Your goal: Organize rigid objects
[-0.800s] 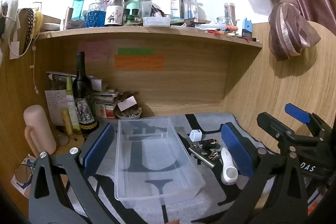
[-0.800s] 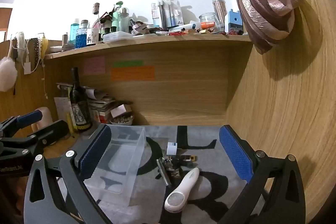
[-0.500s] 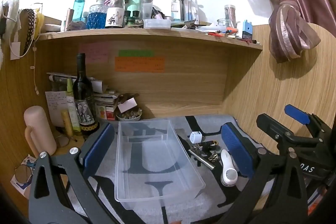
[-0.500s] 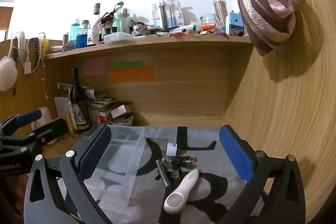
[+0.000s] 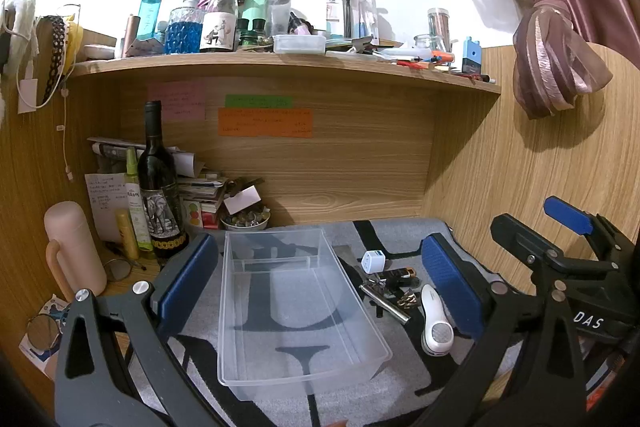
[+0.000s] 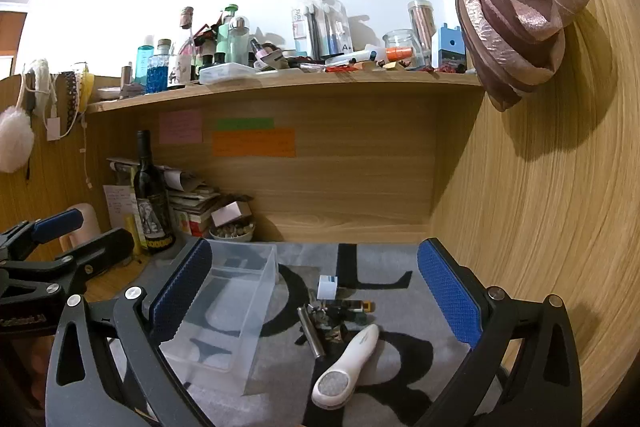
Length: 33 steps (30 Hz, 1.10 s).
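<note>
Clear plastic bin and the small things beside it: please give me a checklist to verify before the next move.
1. Clear plastic bin upright, nothing in it: ok.
2. Left gripper open, holding nothing: ok.
3. Right gripper open, holding nothing: ok.
4. White handheld device lies free on the mat, between the right gripper's fingers: ok.
5. Metal cylinder separate from the small dark clutter: not ok, they touch.
6. White charger cube upright: ok.

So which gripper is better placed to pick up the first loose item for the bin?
Probably the right gripper: open, it frames the white handheld device and metal cylinder. The left gripper, also open, frames the empty clear bin.
</note>
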Motion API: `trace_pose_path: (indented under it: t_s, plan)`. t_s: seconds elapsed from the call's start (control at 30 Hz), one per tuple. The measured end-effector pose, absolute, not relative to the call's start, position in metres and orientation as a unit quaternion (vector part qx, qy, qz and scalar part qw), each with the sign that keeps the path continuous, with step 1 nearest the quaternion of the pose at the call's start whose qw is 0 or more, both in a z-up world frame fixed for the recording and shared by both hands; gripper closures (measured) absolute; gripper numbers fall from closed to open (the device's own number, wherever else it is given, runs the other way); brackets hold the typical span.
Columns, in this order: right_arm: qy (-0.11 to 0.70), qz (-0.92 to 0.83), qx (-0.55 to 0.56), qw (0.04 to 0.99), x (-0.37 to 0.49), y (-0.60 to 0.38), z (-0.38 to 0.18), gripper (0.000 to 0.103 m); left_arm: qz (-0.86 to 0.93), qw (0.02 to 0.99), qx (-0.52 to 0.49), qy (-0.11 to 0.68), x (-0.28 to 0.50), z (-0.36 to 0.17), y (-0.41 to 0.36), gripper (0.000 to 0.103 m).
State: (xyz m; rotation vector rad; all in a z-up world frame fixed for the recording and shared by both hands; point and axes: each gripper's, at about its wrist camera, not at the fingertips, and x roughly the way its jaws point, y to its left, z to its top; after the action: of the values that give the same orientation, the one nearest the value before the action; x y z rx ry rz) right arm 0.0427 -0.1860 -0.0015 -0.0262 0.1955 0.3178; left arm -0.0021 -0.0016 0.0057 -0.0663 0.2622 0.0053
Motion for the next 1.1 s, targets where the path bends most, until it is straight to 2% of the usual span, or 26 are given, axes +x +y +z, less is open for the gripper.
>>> trace_pose_path:
  t_s: [1.1]
  plan:
    - [0.089, 0.158, -0.015, 0.983, 0.0384, -0.182, 0.0015, 0.0, 0.003, 0.991, -0.032, 0.127, -0.0003, 0.0074, 0.0007, 0.0]
